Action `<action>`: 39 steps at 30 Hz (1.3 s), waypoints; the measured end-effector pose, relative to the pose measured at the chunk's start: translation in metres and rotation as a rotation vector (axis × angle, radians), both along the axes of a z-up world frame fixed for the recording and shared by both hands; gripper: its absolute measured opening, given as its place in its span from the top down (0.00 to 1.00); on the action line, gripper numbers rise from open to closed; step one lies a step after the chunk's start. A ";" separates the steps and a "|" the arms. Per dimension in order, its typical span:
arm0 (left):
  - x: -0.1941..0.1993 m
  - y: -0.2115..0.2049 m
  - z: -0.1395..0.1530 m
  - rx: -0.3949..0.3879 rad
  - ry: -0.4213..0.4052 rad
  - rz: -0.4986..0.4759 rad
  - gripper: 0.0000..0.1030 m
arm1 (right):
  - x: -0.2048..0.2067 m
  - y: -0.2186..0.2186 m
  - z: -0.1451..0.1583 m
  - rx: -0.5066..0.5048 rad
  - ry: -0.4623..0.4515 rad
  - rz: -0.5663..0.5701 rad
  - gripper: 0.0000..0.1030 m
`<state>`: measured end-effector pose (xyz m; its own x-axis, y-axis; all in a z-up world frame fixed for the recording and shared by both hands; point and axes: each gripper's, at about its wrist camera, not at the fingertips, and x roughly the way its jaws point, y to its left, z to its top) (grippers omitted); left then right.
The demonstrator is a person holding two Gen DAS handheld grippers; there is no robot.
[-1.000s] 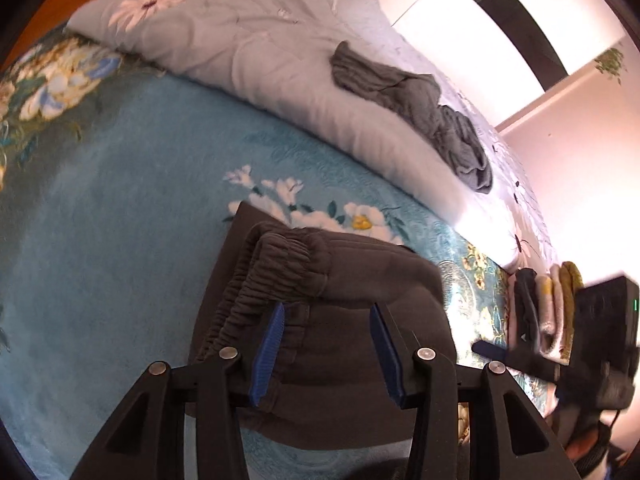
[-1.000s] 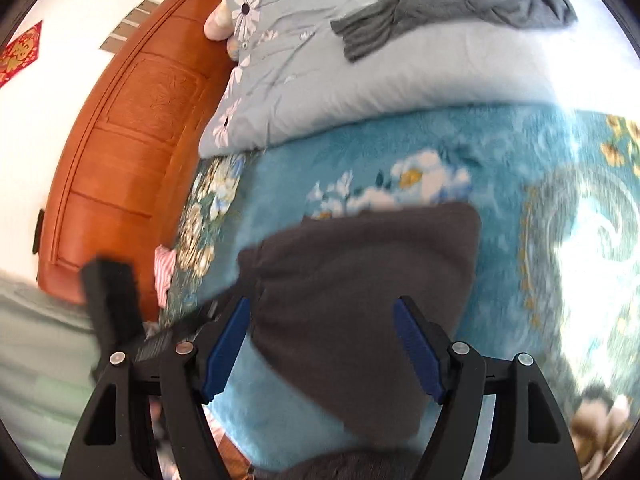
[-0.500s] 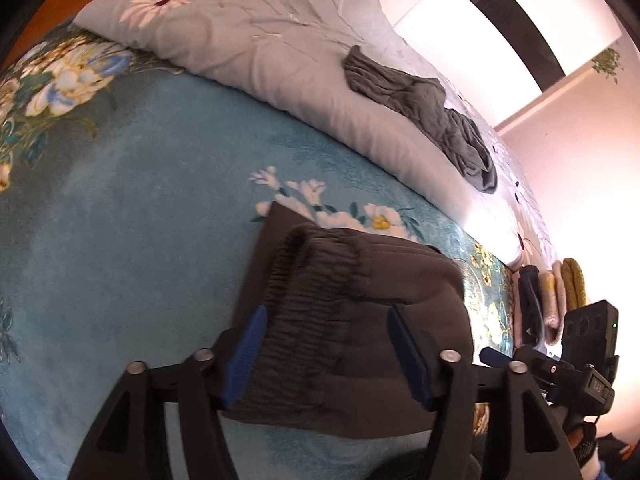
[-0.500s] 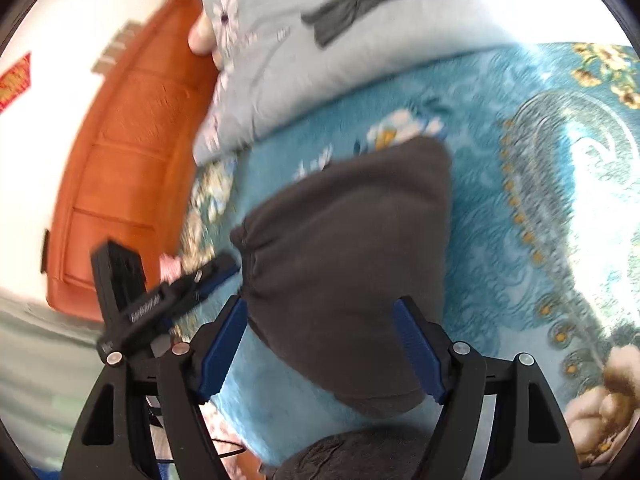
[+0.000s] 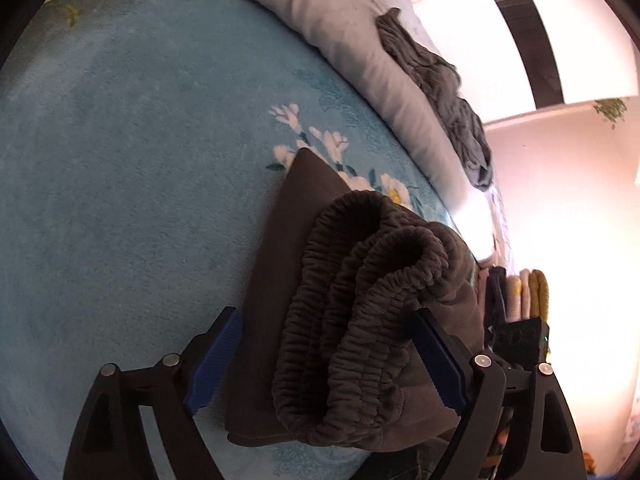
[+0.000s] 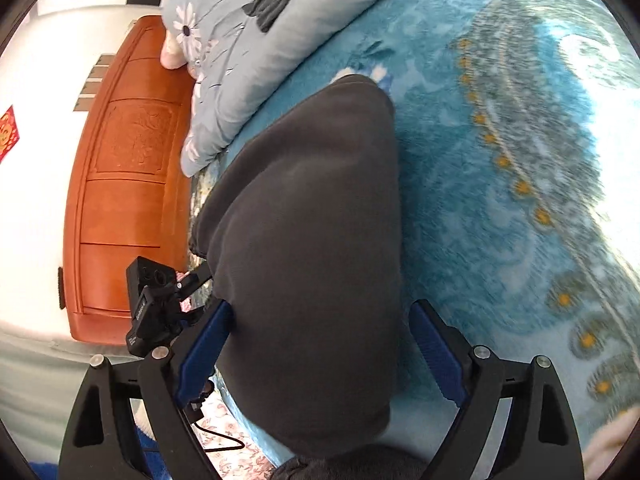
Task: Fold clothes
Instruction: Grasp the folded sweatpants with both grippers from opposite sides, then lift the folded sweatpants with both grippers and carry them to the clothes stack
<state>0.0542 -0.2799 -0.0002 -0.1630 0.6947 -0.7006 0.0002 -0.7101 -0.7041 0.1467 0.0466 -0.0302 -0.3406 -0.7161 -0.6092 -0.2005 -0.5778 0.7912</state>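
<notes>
Dark grey folded trousers point(image 5: 352, 320) lie on the blue flowered blanket point(image 5: 120, 160), their gathered elastic waistband facing me in the left wrist view. My left gripper point(image 5: 324, 356) is open, one finger on each side of the waistband end. In the right wrist view the same trousers point(image 6: 312, 240) show their smooth folded end. My right gripper point(image 6: 320, 352) is open and straddles that end. The left gripper point(image 6: 156, 304) shows beyond the trousers' left side.
A grey quilt point(image 5: 360, 40) lies along the far side with a crumpled grey garment point(image 5: 440, 80) on it. A stack of folded clothes point(image 5: 524, 292) stands at the right. A wooden headboard point(image 6: 124, 184) rises at the left in the right wrist view.
Both grippers have moved in closer over the trousers' two ends. The left jaws have opened wider around the waistband. The trousers now fill more of both views.
</notes>
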 end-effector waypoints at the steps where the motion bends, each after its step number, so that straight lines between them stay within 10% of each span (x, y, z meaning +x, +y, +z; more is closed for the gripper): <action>1: -0.001 0.001 -0.001 0.006 0.003 -0.008 0.13 | -0.002 -0.003 -0.003 -0.007 -0.005 0.009 0.11; 17: 0.005 -0.008 -0.013 0.027 0.002 -0.139 0.03 | -0.016 -0.013 -0.025 -0.073 -0.026 0.055 0.06; 33: 0.003 -0.017 -0.025 0.032 -0.022 -0.033 0.00 | -0.029 -0.018 -0.032 -0.106 -0.069 0.051 0.03; 39: 0.001 -0.018 -0.020 0.014 -0.012 -0.023 0.16 | -0.036 -0.021 -0.028 -0.097 -0.067 0.022 0.15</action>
